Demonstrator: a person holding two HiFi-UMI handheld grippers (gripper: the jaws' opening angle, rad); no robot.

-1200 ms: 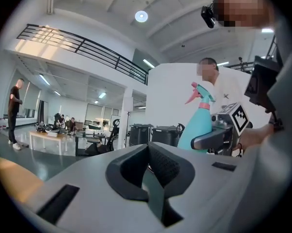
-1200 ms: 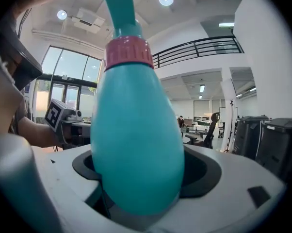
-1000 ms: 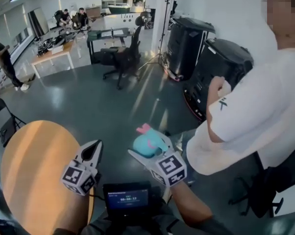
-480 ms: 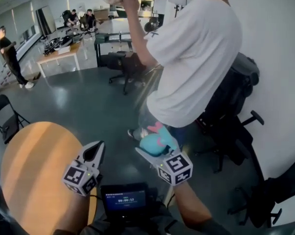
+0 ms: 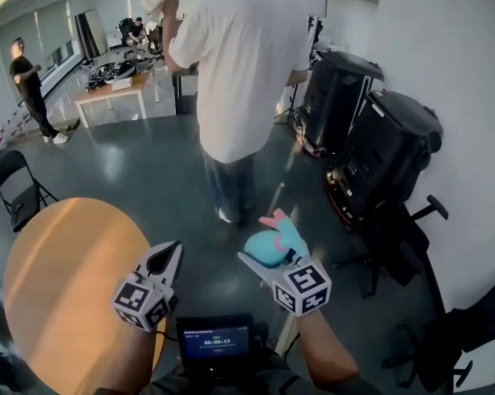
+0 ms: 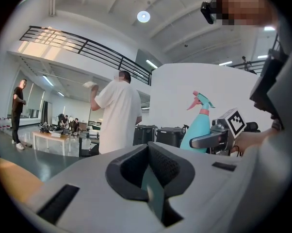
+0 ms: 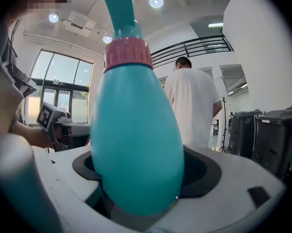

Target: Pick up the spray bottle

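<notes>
The spray bottle (image 5: 272, 243) is teal with a pink collar and trigger. It stands upright above the floor, and my right gripper (image 5: 262, 262) is shut on its lower body. In the right gripper view the bottle (image 7: 136, 125) fills the middle, wedged between the jaws of the right gripper (image 7: 136, 200). My left gripper (image 5: 167, 259) hangs to the bottle's left over the edge of the round table, shut and empty. In the left gripper view the left gripper (image 6: 152, 181) has its jaws pressed together, with the bottle (image 6: 198, 126) off to the right.
A person in a white shirt (image 5: 239, 72) stands a few steps ahead, back turned. A round wooden table (image 5: 62, 286) is at lower left. Black cases (image 5: 387, 159) and an office chair (image 5: 412, 237) line the white wall on the right. A folding chair (image 5: 17, 189) stands at the left.
The person in the white shirt has walked from close on the right to the middle of the room. Both grippers keep much the same pose, and the bottle stays held.
</notes>
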